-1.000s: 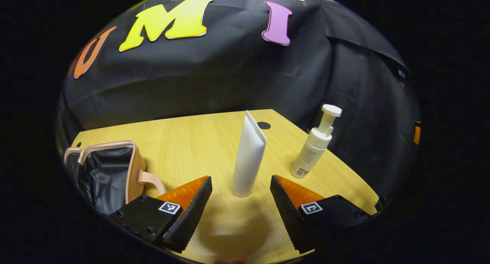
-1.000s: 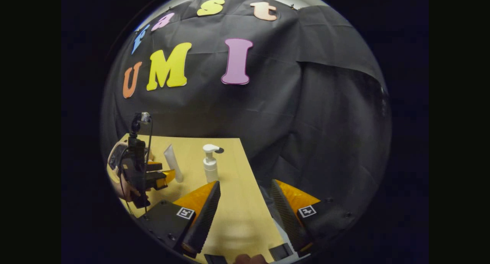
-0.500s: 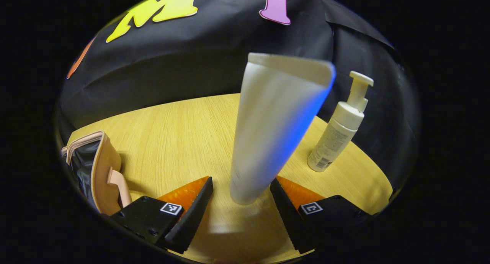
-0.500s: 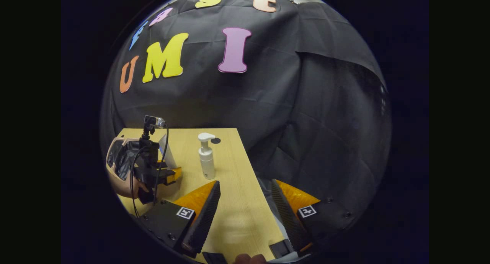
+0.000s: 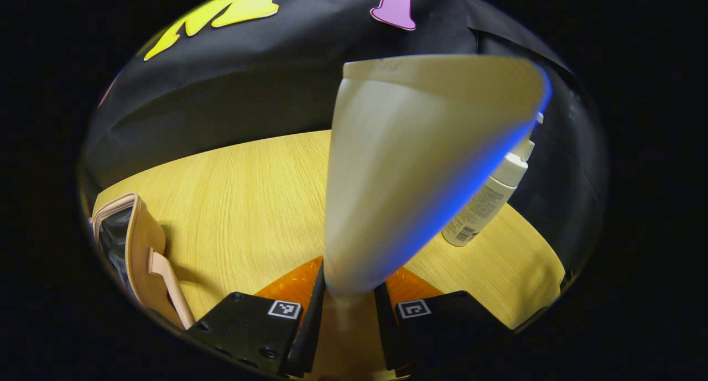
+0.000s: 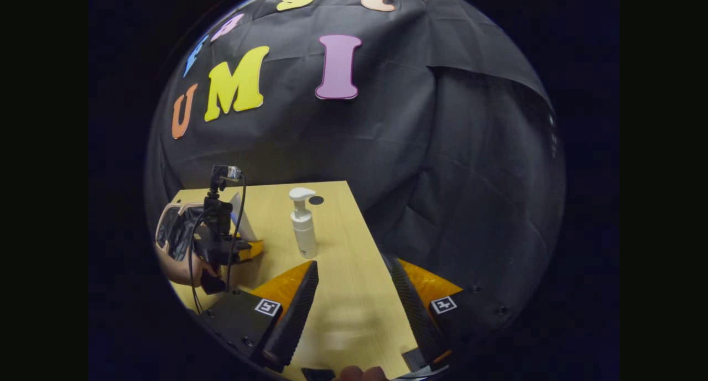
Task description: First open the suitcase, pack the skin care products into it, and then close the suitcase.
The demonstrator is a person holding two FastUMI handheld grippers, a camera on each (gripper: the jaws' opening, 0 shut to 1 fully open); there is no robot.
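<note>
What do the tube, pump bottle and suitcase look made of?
Tube: looks like soft matte white plastic; flat crimped top, round base, pinched between the left gripper fingers.
Pump bottle: probably rigid white plastic, smooth, printed label.
Suitcase: peach shell, likely faux leather or coated fabric, stitched edge; dark, slightly shiny lining, likely synthetic fabric.

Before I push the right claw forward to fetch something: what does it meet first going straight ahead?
Bare table lies between the open right claw; straight ahead, probably the table's far edge, then the black cloth wall. The pump bottle stands left of that line.
</note>
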